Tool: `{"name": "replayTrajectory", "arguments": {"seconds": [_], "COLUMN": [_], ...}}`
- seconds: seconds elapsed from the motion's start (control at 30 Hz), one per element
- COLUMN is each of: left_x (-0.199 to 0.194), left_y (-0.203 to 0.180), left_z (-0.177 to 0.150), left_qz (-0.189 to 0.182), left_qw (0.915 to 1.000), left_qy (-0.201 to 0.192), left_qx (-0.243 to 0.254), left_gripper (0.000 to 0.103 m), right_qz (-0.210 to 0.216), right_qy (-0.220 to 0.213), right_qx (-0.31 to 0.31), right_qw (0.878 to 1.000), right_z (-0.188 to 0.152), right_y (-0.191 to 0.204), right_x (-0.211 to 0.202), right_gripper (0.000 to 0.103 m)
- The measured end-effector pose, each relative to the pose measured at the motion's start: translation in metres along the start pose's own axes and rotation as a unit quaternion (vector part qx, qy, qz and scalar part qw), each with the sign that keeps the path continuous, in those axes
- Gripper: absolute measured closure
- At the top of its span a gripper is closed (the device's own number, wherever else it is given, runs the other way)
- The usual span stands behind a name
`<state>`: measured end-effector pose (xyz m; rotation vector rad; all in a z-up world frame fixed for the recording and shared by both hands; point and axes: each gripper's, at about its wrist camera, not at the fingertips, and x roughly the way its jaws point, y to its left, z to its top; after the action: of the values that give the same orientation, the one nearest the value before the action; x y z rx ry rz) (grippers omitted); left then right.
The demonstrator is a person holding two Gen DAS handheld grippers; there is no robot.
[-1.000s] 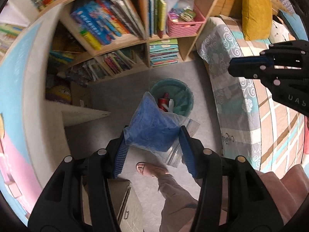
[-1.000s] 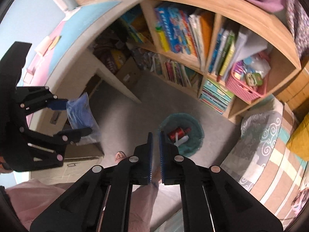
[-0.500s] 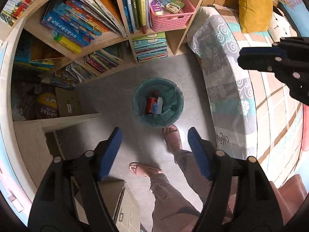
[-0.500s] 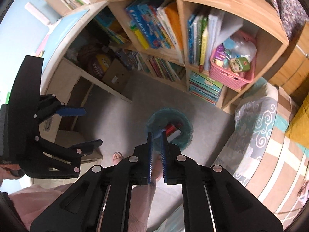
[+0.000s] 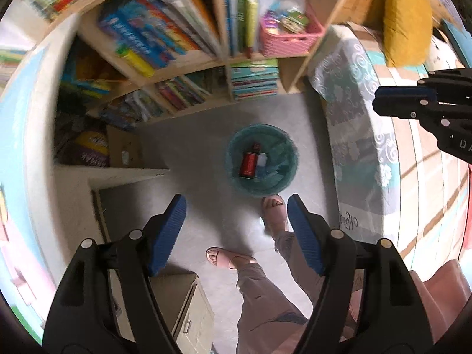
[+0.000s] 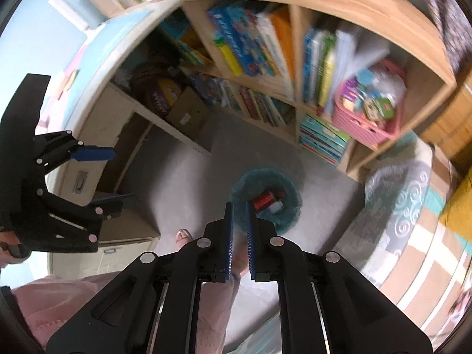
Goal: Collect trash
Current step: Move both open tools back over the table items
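Round teal trash bin (image 5: 262,163) standing on the grey floor (image 5: 191,147), seen from above, near the foot of the wooden bookshelf (image 5: 183,67) and just left of the patterned bed cover (image 5: 354,124); inside it lie a red can (image 5: 248,165), a small white item (image 5: 262,159) beside the can, and bluish material whose nature cannot be told. The same bin (image 6: 265,200) appears in the right wrist view, partly hidden behind the fingertips. Left gripper (image 5: 236,209) held above the floor, near side of the bin, its blue-padded jaws spread wide with nothing between them. Right gripper (image 6: 239,215) held above the bin, its jaws drawn nearly together with only a narrow slit between the pads, nothing pinched. A sandalled foot (image 5: 275,206) stands touching the bin's near rim; a second foot (image 5: 224,258) is set nearer and to the left. A pink basket (image 5: 290,37) sits on a shelf at right, a mustard cushion (image 5: 408,20) lies on the bed at far right, and a cardboard box (image 5: 124,150) rests under the desk at left
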<state>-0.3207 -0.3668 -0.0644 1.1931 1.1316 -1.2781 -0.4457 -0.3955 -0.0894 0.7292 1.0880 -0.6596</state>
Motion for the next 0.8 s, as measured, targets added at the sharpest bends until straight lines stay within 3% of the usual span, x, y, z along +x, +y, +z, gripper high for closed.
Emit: {"name": "replayTrajectory", "arguments": {"seconds": [0.2, 0.43, 0.47, 0.5, 0.53, 0.57, 0.6, 0.67, 0.8], "left_x": [-0.025, -0.049, -0.053, -0.056, -0.06, -0.064, -0.068, -0.072, -0.082], "left_y": [0.05, 0.118, 0.13, 0.138, 0.149, 0.161, 0.17, 0.189, 0.225], "left_z": [-0.035, -0.105, -0.118, -0.127, -0.139, -0.152, -0.163, -0.182, -0.221], "left_qz": [0.023, 0.049, 0.056, 0.06, 0.065, 0.069, 0.072, 0.082, 0.091], "left_qw": [0.9974, 0.9859, 0.9828, 0.9807, 0.9775, 0.9737, 0.9709, 0.965, 0.9522], "left_qy": [-0.02, -0.034, -0.037, -0.039, -0.043, -0.048, -0.05, -0.053, -0.062], "left_qx": [-0.066, -0.156, -0.172, -0.182, -0.196, -0.212, -0.223, -0.243, -0.285], "left_gripper": [0.034, 0.032, 0.025, 0.021, 0.014, 0.012, 0.012, 0.009, 0.007], "right_qz": [0.02, 0.05, 0.052, 0.057, 0.059, 0.062, 0.066, 0.081, 0.088], "right_qy": [-0.004, -0.01, -0.011, -0.014, -0.018, -0.026, -0.036, -0.056, -0.049], "right_qx": [-0.07, -0.15, -0.158, -0.17, -0.176, -0.183, -0.188, -0.202, -0.223], "right_qw": [0.997, 0.987, 0.986, 0.984, 0.982, 0.981, 0.979, 0.974, 0.97], "right_z": [0.029, 0.059, 0.06, 0.064, 0.067, 0.069, 0.071, 0.078, 0.095], "right_y": [0.055, 0.152, 0.163, 0.18, 0.191, 0.205, 0.216, 0.243, 0.291], "right_x": [0.006, 0.017, 0.018, 0.019, 0.018, 0.017, 0.015, 0.011, 0.02], "right_gripper": [0.092, 0.091, 0.083, 0.062, 0.049, 0.025, 0.013, 0.012, 0.012]}}
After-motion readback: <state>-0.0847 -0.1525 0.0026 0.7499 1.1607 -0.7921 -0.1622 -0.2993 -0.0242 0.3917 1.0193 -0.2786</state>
